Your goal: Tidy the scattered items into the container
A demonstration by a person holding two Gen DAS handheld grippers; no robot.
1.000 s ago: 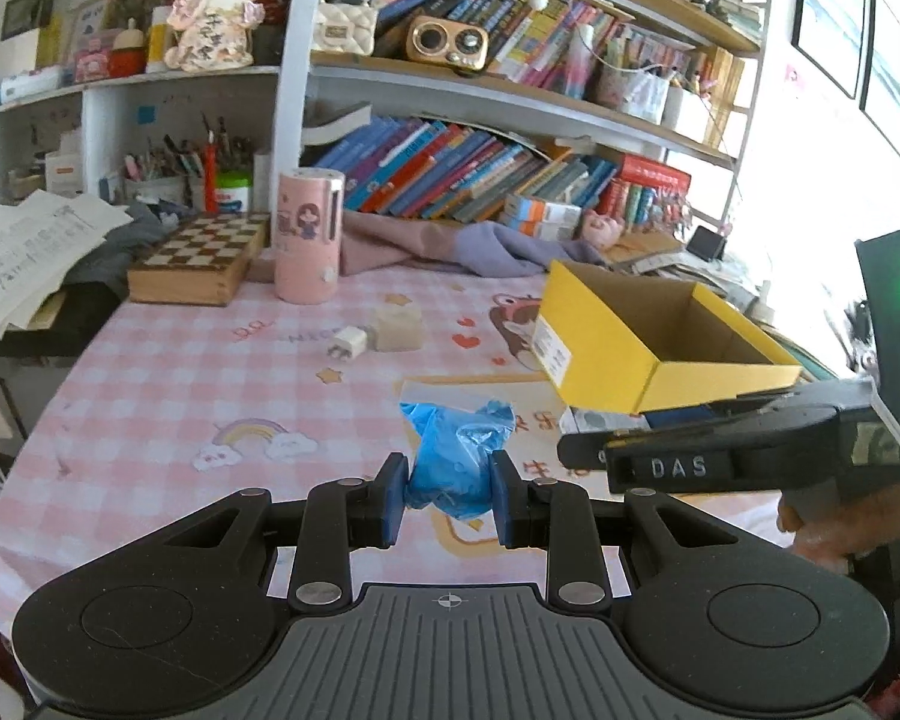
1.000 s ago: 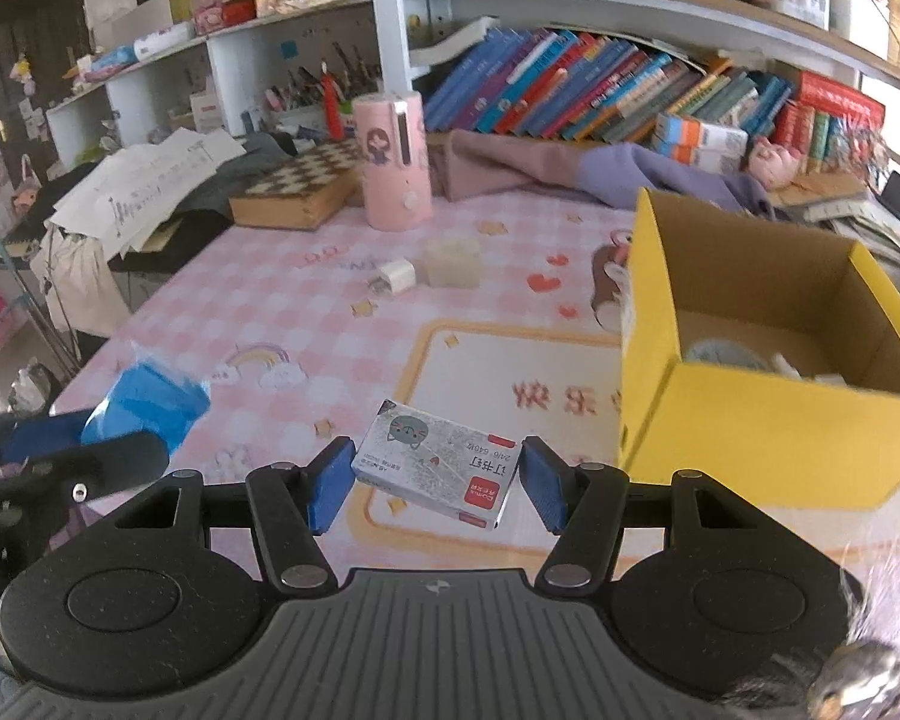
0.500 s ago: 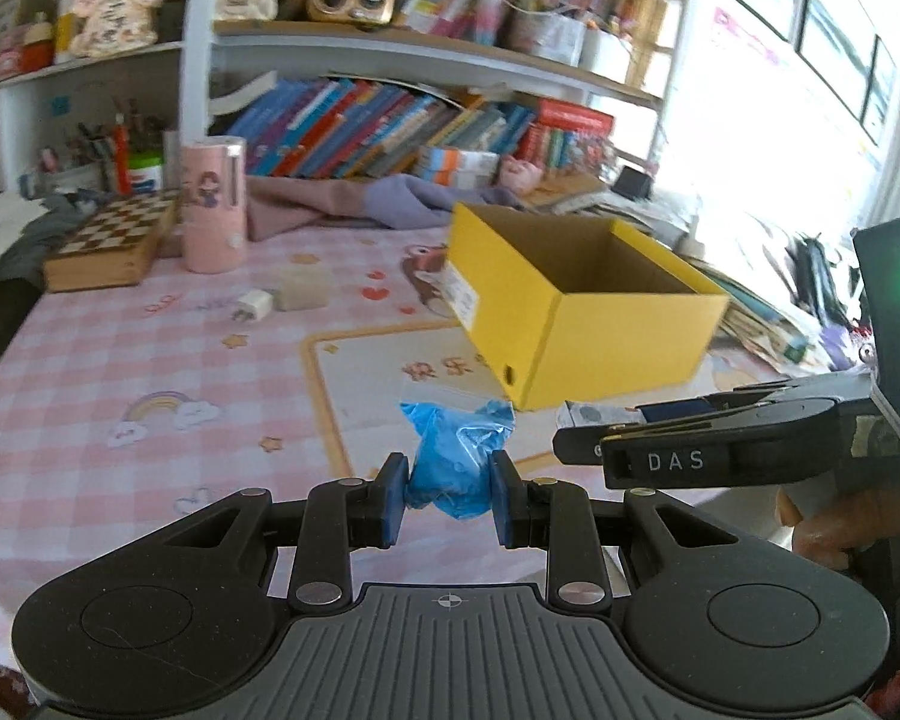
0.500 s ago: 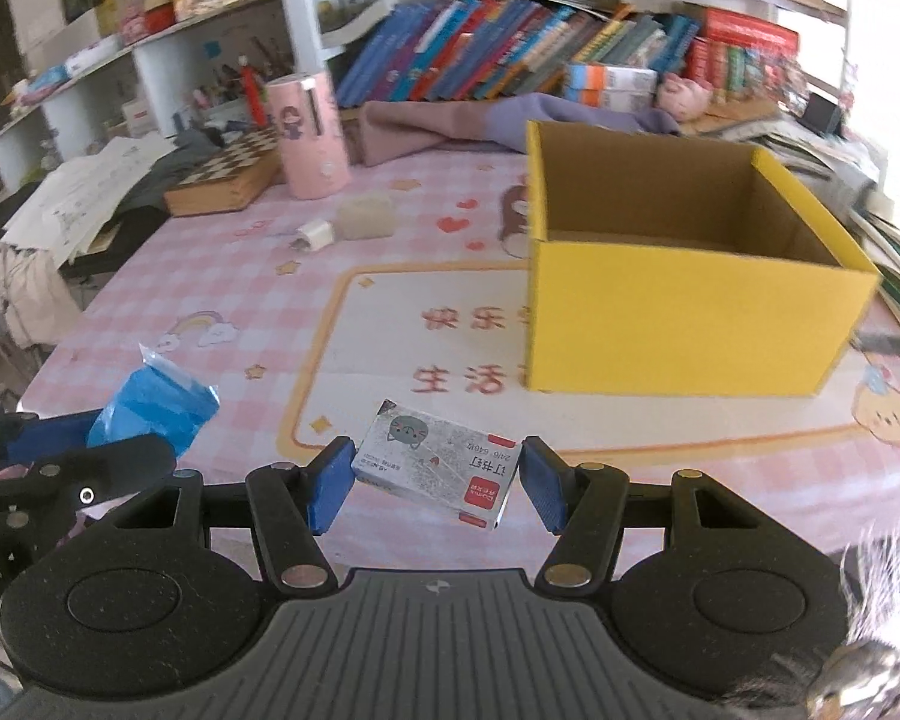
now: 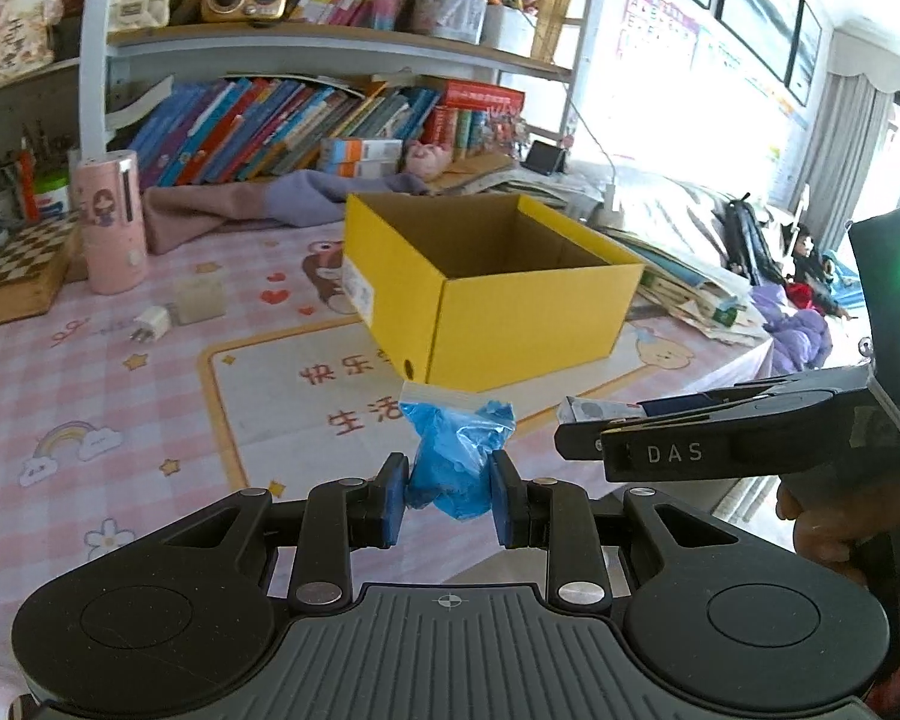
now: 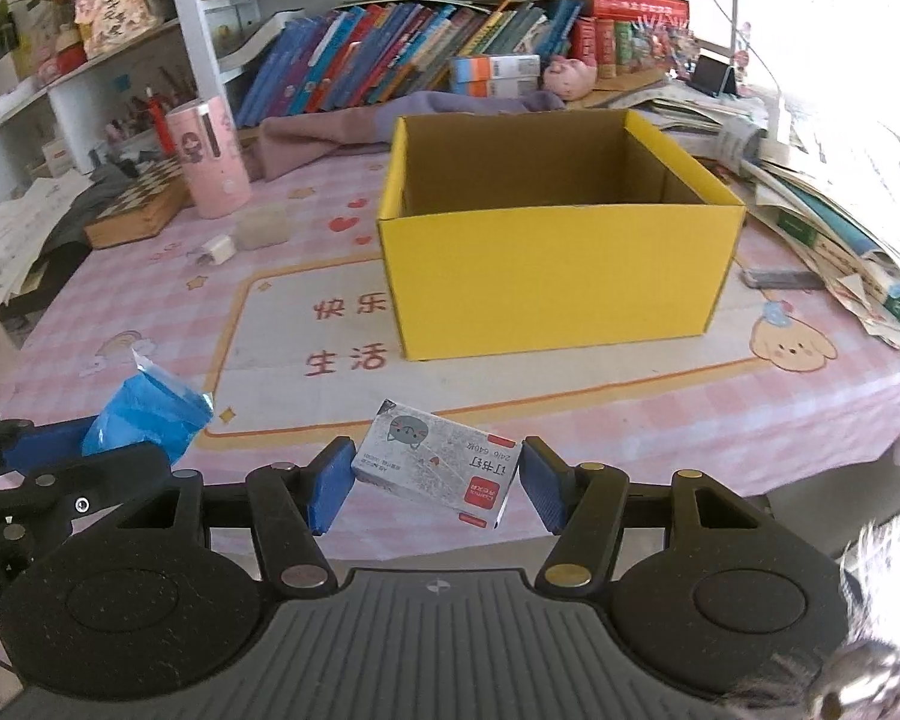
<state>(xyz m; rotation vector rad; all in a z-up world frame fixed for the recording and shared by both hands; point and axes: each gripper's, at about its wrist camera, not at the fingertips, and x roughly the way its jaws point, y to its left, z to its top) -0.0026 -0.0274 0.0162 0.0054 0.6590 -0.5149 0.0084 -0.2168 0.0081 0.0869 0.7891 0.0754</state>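
Carrying both loads over the rim is the step in hand. The left gripper [image 5: 444,495] is clamped on a blue plastic bag [image 5: 457,456]; the right gripper [image 6: 437,480] is clamped on a small staple box [image 6: 435,461] — tilted between the pads. The yellow box [image 6: 552,276] stands ahead, open-topped. Each load should be brought above the opening before release — the near wall cleared first.

Floor of the yellow box [image 6: 558,276] behind its near wall; chessboard [image 5: 12,276] cut by the edge.
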